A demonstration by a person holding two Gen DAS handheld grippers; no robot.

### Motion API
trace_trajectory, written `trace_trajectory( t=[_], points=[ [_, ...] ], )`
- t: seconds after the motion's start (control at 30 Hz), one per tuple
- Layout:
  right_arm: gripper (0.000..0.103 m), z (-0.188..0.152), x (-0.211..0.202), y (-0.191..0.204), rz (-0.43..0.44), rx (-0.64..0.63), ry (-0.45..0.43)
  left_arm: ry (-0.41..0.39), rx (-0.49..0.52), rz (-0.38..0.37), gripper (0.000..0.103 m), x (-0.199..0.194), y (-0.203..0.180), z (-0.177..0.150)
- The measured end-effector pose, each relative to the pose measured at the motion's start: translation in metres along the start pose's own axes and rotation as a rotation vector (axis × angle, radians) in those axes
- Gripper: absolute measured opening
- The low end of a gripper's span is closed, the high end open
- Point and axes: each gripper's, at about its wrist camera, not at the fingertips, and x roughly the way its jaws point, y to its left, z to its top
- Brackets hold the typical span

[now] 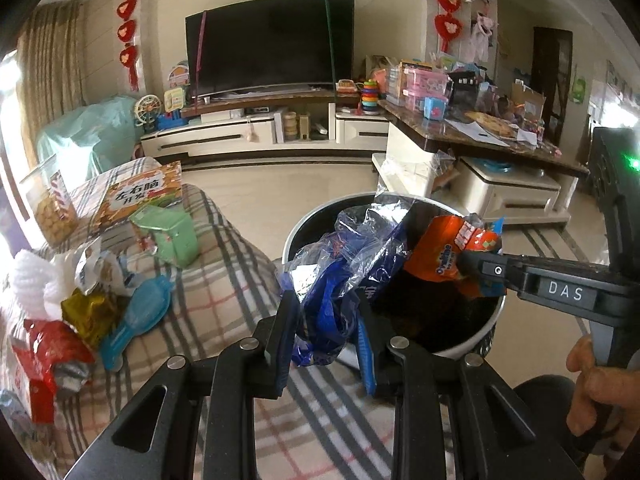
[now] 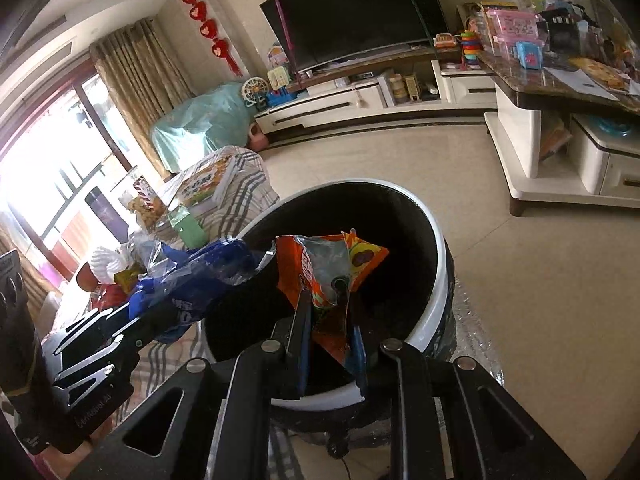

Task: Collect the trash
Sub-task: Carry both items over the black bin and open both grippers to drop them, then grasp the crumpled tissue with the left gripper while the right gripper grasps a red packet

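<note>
Already over the bin (image 2: 436,280), both pieces of trash hang in the middle of each frame: the orange snack wrapper (image 2: 320,276) is clamped between the jaws of the right gripper (image 2: 326,344), above the dark mouth, and the blue-and-clear plastic bag (image 1: 340,280) is pinched in the left gripper (image 1: 328,340), draped across the near rim at lower centre. Judging from this, the bag is the risk: it is thin, crinkled film with long loose folds, and part of it lies outside the rim toward the left, so a release from here could let it slide down onto the checked cloth (image 1: 224,280) instead of inside. The wrapper is stiffer, foil-lined and creased, and likelier to drop straight, though it could snag on the pad it clings to (glossy film tends to stick). The bin itself is round, smooth and white-rimmed with a black liner. More trash waits at the left edge of the left wrist view: a red packet (image 1: 48,356), a gold foil wrapper (image 1: 86,312) and a pale blue plastic piece (image 1: 132,324), all on the soft cloth.
</note>
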Motion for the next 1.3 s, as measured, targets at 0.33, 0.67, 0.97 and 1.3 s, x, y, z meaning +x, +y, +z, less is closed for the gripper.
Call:
trace_trajectory(
  t=[0.33,0.67,0.97,1.3],
  points=[
    [0.041,0.009,0.009,-0.004,-0.014,-0.007,0.035,0.037,-0.004,-0.01,0.045,0.019,-0.007,0.014],
    [0.075,0.004,-0.005,-0.001,-0.016,0.011,-0.002,0.035,-0.082,0.005,0.06,0.004,0.011,-0.01],
    [0.087,-0.012,-0.014,0.033,0.045,-0.002,-0.029,0.021,-0.204,0.048,0.061,-0.044,0.05,-0.055],
    [0.089,-0.041,0.003,0.091,0.132,-0.062,0.027,-0.017,-0.291,0.134,0.061,-0.112,0.081,-0.103]
  ],
)
